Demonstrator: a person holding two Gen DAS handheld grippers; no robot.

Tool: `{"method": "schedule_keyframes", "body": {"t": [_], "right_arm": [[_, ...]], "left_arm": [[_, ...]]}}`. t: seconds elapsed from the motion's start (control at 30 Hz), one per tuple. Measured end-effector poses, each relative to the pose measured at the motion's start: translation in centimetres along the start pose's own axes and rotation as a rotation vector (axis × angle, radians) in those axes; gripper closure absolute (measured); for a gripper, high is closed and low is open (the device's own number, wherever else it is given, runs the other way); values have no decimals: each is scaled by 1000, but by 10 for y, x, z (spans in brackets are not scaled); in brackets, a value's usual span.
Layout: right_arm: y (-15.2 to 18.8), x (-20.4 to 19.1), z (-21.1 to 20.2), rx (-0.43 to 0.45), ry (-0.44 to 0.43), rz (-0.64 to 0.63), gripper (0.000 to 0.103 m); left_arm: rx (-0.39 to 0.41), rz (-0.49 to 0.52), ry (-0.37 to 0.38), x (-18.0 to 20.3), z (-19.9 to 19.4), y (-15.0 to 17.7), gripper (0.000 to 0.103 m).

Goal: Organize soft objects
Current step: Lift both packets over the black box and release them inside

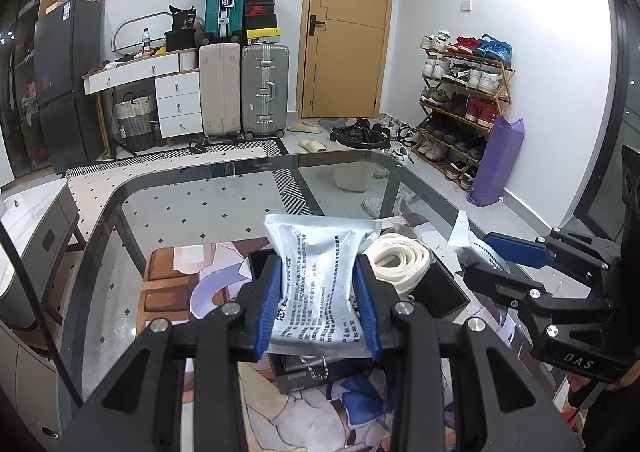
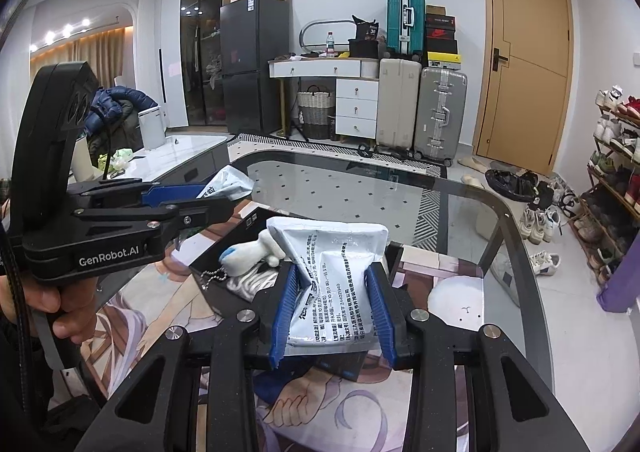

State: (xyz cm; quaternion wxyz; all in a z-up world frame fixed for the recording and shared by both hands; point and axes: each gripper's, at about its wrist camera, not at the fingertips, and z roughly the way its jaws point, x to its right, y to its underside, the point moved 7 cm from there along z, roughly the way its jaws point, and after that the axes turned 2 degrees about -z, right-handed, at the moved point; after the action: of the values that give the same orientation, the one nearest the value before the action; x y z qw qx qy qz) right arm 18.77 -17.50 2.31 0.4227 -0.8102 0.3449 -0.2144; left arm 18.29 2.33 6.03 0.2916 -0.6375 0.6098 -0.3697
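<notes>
My left gripper (image 1: 318,272) is shut on a white printed pouch (image 1: 316,276), held above a black box (image 1: 444,288) on the glass table. A rolled white cloth strap (image 1: 398,258) lies in that box. My right gripper (image 2: 332,284) is shut on a second white printed pouch (image 2: 336,272) over the same box (image 2: 224,252). A small white and blue plush keychain (image 2: 248,254) and the rolled strap (image 2: 250,282) lie in the box. Each gripper shows in the other's view: the right one (image 1: 486,254) with its pouch (image 1: 466,238), the left one (image 2: 224,200) with its pouch (image 2: 228,182).
The glass table (image 1: 192,220) carries an illustrated mat (image 1: 188,284). A second dark box (image 1: 316,374) lies under the left pouch. Suitcases (image 1: 244,92), a drawer unit (image 1: 176,100), a door (image 1: 348,24) and a shoe rack (image 1: 460,104) stand behind.
</notes>
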Motion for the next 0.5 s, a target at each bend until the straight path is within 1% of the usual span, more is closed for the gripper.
{"method": "schedule_keyframes", "body": {"t": [0.17,0.33,0.5], "right_arm": [[-3,4,7,-1,1,2,67],[-8,7,21,-8,-20,16,67],[-5,8,37,-27,-40,33,67]], "left_arm": [[-2,-2,1,-2,8,-3,69],[-11,-4,3,-4,17,-2,69],[-25,-6,8,-4,30,-3,69]]}}
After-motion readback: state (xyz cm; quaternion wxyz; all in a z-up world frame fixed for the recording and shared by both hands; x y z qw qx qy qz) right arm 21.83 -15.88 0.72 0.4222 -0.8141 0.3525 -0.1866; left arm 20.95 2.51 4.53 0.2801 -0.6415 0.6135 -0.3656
